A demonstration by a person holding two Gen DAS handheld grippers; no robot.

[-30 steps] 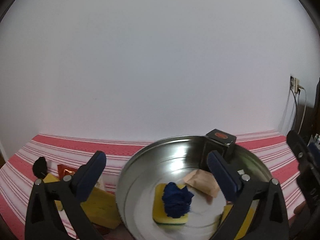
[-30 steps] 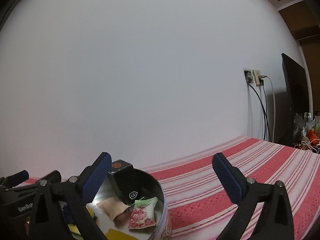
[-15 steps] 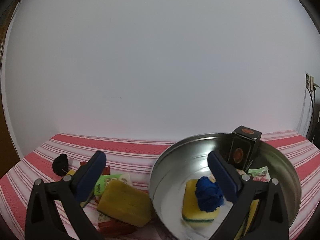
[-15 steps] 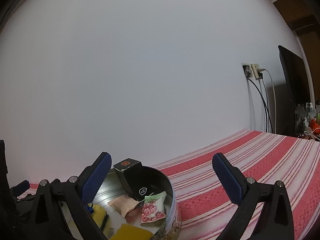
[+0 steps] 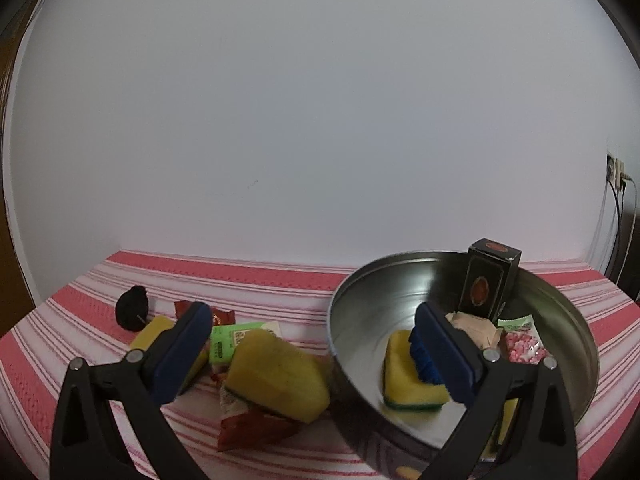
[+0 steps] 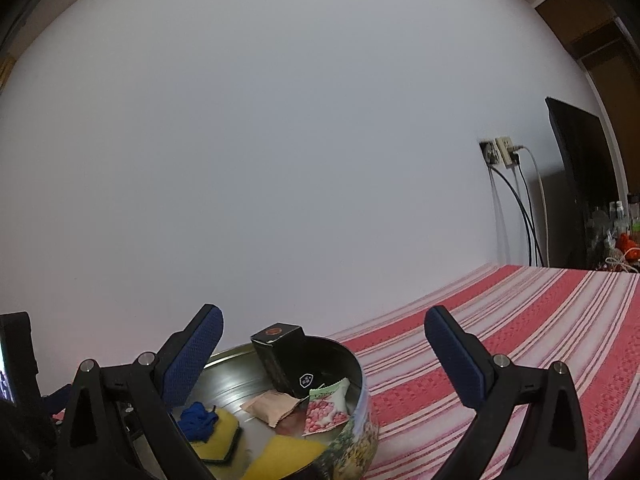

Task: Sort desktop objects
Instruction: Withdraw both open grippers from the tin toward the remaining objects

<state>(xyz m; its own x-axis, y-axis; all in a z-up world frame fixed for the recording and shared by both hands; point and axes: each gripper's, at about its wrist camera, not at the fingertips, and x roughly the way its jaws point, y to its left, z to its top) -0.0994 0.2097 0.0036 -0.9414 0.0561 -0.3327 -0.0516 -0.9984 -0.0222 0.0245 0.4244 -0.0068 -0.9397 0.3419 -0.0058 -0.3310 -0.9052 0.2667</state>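
Left hand-held gripper (image 5: 312,356) spread wide and empty, hovering low over the striped surface (image 5: 248,276), aimed at the gap between the loose pile and the tin (image 5: 360,292). Nearest ahead, between the jaws: a sponge (image 5: 276,376) propped on red packets (image 5: 256,428), probably the next pick since nothing blocks it. Beyond the left finger: a green packet (image 5: 226,340), another sponge (image 5: 154,330) and a black lump (image 5: 132,312), all not yet sorted. Behind the right finger, inside the tin: a sponge under a blue bundle (image 5: 426,362), a black box (image 5: 490,280) leaning on the far wall, a tan sachet (image 5: 476,328), a pink packet (image 5: 522,344). Gathered there, so presumably the sorting target.

Right hand-held gripper (image 6: 324,356) likewise released, holding nothing, parked above the tin's near rim (image 6: 362,376), bare stripes to its right; apparently just waiting.
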